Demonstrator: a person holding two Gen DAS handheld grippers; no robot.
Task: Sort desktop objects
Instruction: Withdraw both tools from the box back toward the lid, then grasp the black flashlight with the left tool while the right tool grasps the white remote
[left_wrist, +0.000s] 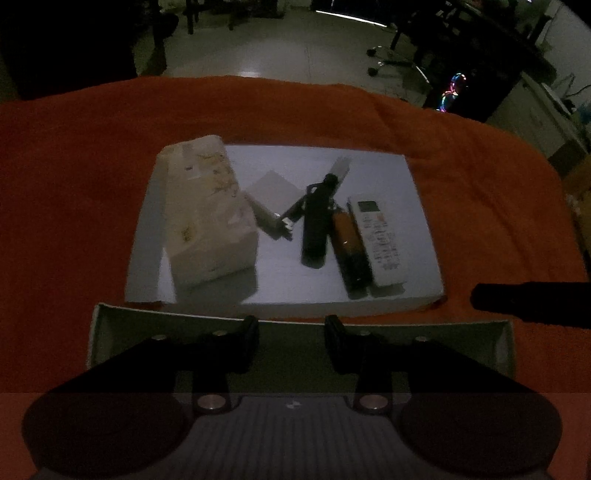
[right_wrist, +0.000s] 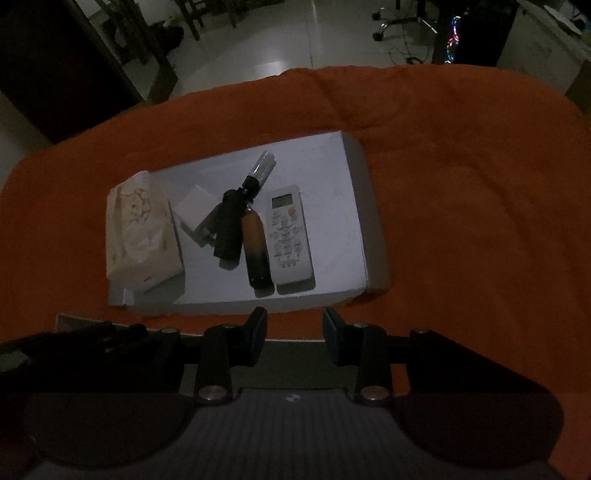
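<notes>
Grippers, left (left_wrist: 291, 341) and right (right_wrist: 294, 338), gape empty; only left view shows box (left_wrist: 110, 332) whole.

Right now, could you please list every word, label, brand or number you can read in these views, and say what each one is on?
None can be read.
White remote control: screen and button labels too small and blurred.
Cream printed tissue pack: drawings and a small label, illegible.
Amber bottle and black bottle: no visible text.
Grey gripper body: a small pale mark, not a readable word.
</notes>
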